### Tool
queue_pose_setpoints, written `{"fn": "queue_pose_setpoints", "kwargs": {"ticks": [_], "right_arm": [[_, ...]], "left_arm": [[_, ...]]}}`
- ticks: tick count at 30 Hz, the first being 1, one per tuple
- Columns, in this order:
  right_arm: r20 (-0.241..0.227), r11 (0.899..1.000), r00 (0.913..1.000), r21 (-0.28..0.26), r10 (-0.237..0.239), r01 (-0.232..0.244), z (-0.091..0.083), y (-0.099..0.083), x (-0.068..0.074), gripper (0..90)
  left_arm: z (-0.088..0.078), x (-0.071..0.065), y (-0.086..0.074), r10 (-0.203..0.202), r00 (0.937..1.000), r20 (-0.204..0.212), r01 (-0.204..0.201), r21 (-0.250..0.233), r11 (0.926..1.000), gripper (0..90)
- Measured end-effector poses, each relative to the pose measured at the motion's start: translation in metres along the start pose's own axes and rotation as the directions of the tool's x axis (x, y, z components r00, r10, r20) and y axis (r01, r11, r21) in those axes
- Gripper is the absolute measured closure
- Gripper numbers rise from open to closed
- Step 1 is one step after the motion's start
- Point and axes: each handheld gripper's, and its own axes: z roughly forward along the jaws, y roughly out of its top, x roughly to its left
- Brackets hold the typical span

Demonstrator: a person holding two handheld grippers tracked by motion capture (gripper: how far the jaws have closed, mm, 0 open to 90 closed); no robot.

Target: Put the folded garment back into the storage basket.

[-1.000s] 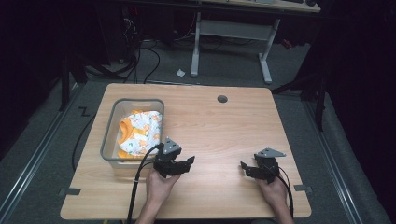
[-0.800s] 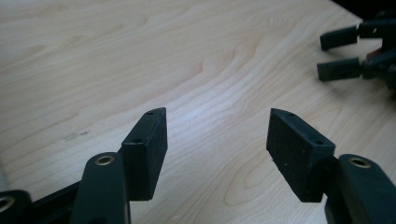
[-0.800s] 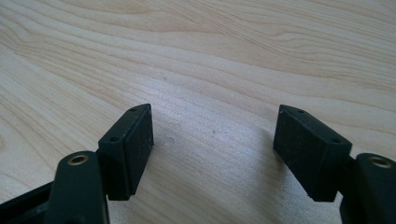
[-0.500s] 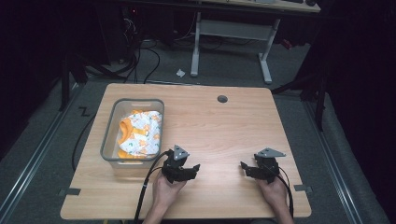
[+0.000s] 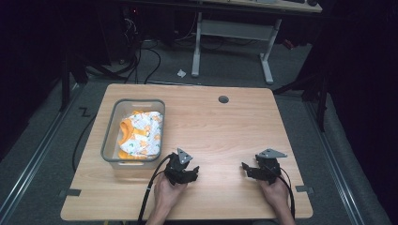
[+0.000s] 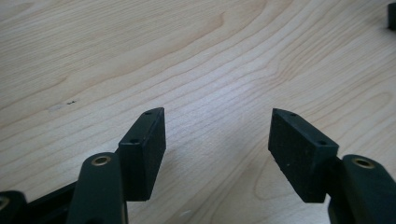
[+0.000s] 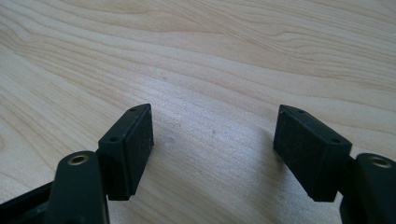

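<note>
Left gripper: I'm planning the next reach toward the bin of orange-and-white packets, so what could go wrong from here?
1. The left gripper sits open and empty beside the clear bin; reaching in low might knock the near wall and shove the bin.
2. The orange-and-white packets lie heaped and overlapping, so a pinch could lift several or slip off.
3. Its cable trails across the table near the bin's corner and might snag there.

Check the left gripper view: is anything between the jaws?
No, the left gripper has open jaws with bare wooden table between them.
</note>
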Motion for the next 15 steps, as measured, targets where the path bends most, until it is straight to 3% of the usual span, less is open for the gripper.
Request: {"fn": "queue_pose_setpoints", "kwargs": {"ticks": [3,6,15], "right_arm": [[0.000,1.000,1.0000,0.000,0.000,0.000,0.0000,0.0000,0.0000,29.0],[0.000,1.000,1.0000,0.000,0.000,0.000,0.0000,0.0000,0.0000,28.9],[0.000,1.000,1.0000,0.000,-0.001,0.001,0.0000,-0.0001,0.0000,28.9]], "left_arm": [[0.0046,0.0017,-0.0042,-0.007,0.9999,-0.013,0.007,0.014,0.9999,36.6],[0.0049,0.0015,-0.0084,0.003,0.9990,-0.045,-0.003,-0.013,0.9999,35.5],[0.0054,0.0040,-0.0100,-0.011,0.9982,-0.059,0.010,-0.023,0.9997,31.9]]}}
